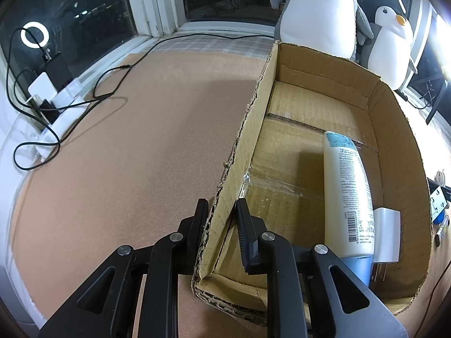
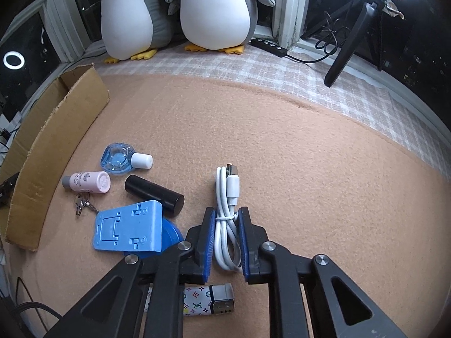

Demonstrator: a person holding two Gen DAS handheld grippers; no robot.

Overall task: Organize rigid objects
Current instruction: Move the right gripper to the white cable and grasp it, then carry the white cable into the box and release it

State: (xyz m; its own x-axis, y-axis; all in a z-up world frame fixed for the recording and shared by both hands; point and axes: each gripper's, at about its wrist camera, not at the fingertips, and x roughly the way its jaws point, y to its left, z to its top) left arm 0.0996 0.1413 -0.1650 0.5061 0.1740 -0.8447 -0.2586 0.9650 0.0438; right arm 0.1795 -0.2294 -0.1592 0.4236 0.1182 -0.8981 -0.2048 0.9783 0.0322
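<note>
Warm indoor light — fisheye-warped, dark-vignetted edges

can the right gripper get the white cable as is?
Probably yes. The right gripper already straddles the bundled white USB cable, a finger on each side, with nothing lying across it.

Two plush penguins (image 2: 180, 14) stand side by side at the far edge of the counter (image 2: 282, 140), their backs to the dark window (image 2: 28, 42). Taking the penguins as the landmark: a checked cloth (image 2: 324, 84) lies under their yellow feet and runs off to their right. Just right of them a black inline switch (image 2: 267, 45) lies on that cloth, its cable leading on to a black stand leg (image 2: 349, 45) that leans further right. Well to their left, along the window sill, a white power strip (image 1: 60, 112) sits with black cables (image 1: 107, 84) looping off it. Above the strip, a ring light (image 1: 34, 34) glows in the window glass.
</note>
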